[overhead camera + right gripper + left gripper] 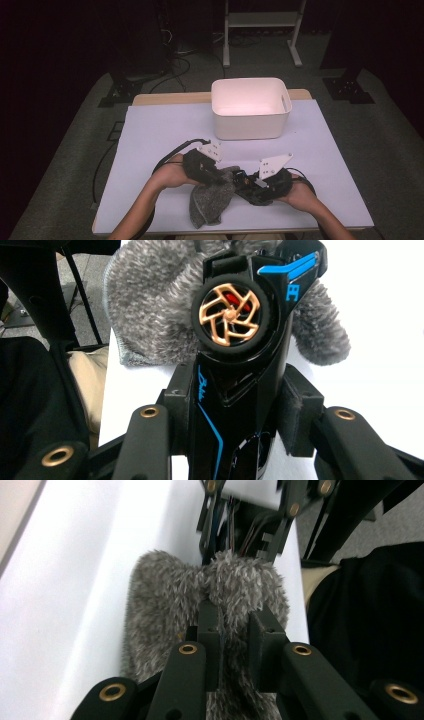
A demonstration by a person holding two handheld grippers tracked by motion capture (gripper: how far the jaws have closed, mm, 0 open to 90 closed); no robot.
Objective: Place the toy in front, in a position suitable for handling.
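Grey fuzzy cloth (212,197) droops below the left claw (234,630), pinched shut on one fold; a weak pinch could drop it. Black toy car with blue trim and gold wheel (235,340), clamped sideways in the right claw (235,412), may twist free, snagging fibres.

your left gripper (232,630) fingers (209,645) bury their tips in the grey fuzzy cloth (165,610). the toy car (235,340) runs off the frame's bottom; its far end hides against the cloth.
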